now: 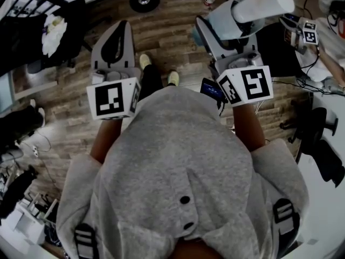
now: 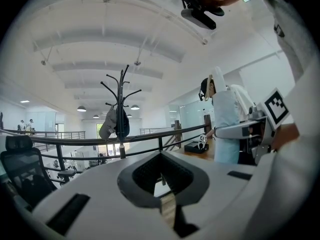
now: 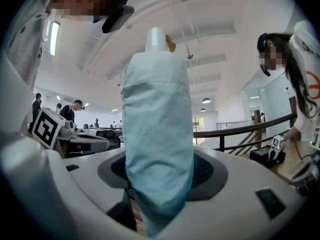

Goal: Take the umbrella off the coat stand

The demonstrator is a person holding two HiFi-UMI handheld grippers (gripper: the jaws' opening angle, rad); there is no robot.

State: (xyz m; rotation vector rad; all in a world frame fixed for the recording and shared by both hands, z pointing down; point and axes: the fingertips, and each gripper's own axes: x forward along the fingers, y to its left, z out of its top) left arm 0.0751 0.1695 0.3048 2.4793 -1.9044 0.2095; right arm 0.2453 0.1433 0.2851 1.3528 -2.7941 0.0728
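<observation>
- Grey hoodie [image 1: 178,171], mine: fills the lower head view. Both bare forearms [image 1: 102,139] reach forward out of it, side by side.
- Right gripper [image 1: 223,34]: points ahead and about level, with its marker cube [image 1: 248,85] at the rear. The jaws are part-spread and pinch the umbrella.
- Pale blue folded umbrella [image 3: 159,124]: stands upright between the jaws of the right gripper, with the dark pads pressed on its lower part from both sides. Its white end [image 3: 156,38] rises well above the right gripper, and its lower end drops just under the jaws.
- Left gripper [image 1: 121,28]: to the left of the right gripper and apart from it, pointing the same way. The jaws are pressed together with nothing between them.
- Black coat stand [image 2: 121,109] with curved hooks: in the left gripper view it stands well beyond the right gripper and to its left, past a dark railing [image 2: 150,136]. The umbrella is well apart from it.
- Grey soft item [image 2: 109,124]: hangs on the coat stand, touching a darker item beside it.
- Black case [image 3: 265,155]: on a wooden table [image 3: 292,166], beyond the right gripper and to its right. I cannot tell what is in it.
- Pale shoes [image 1: 144,61]: on the plank floor [image 1: 172,42], under the gap between the left and right gripper.
</observation>
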